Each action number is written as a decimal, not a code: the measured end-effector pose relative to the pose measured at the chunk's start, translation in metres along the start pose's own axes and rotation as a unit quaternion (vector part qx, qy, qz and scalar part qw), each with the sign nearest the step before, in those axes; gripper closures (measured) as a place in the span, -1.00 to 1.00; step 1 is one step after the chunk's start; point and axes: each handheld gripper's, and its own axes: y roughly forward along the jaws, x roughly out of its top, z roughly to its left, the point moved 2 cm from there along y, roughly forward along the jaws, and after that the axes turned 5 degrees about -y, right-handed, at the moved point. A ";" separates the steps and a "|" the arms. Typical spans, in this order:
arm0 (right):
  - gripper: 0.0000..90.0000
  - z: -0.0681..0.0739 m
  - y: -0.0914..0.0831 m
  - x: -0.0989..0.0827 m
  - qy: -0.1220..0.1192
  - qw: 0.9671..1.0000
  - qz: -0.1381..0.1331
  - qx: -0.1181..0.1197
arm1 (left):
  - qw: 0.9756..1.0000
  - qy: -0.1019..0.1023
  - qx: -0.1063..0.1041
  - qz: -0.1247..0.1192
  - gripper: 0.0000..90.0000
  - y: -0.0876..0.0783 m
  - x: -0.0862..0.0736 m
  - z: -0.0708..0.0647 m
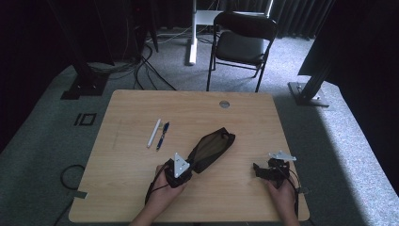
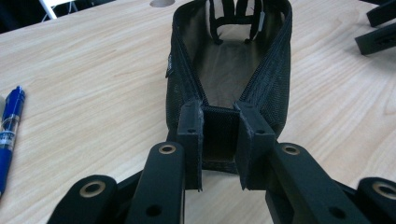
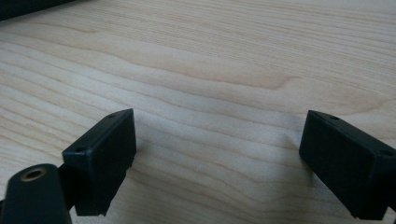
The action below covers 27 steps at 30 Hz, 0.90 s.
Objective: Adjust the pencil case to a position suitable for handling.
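A black mesh pouch (image 1: 212,147) lies diagonally at the middle of the wooden table (image 1: 141,188), its zip mouth gaping open (image 2: 233,51). My left gripper (image 1: 189,163) is shut on the pouch's near end, and the jaws pinch the mesh fabric (image 2: 219,137) between them. My right gripper (image 1: 257,170) rests low over the table to the right of the pouch, apart from it. Its jaws (image 3: 219,154) stand wide open above bare wood with nothing between them.
A white pen (image 1: 153,133) and a blue pen (image 1: 163,135) lie side by side left of the pouch; the blue pen (image 2: 9,130) is close to my left gripper. A cable hole (image 1: 224,104) sits near the far edge. A folding chair (image 1: 242,42) stands beyond the table.
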 end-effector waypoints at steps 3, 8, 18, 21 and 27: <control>-0.76 0.000 0.000 0.000 0.000 1.000 0.000 0.000 | 1.000 -0.004 -0.006 -0.001 0.66 -0.005 -0.004 -0.001; -0.77 0.000 0.000 0.000 0.000 1.000 0.000 0.000 | 1.000 -0.001 -0.005 0.000 0.66 -0.013 -0.013 -0.004; -0.77 0.000 0.000 0.000 0.000 1.000 0.000 0.000 | 1.000 -0.006 -0.007 -0.003 0.65 -0.029 -0.025 -0.010; -0.77 0.000 0.000 0.000 0.000 1.000 0.000 0.000 | 1.000 -0.014 -0.007 -0.004 0.65 -0.032 -0.028 -0.010; -0.76 0.000 0.000 0.000 0.000 1.000 0.000 0.000 | 1.000 -0.013 -0.018 -0.008 0.52 -0.035 -0.029 -0.008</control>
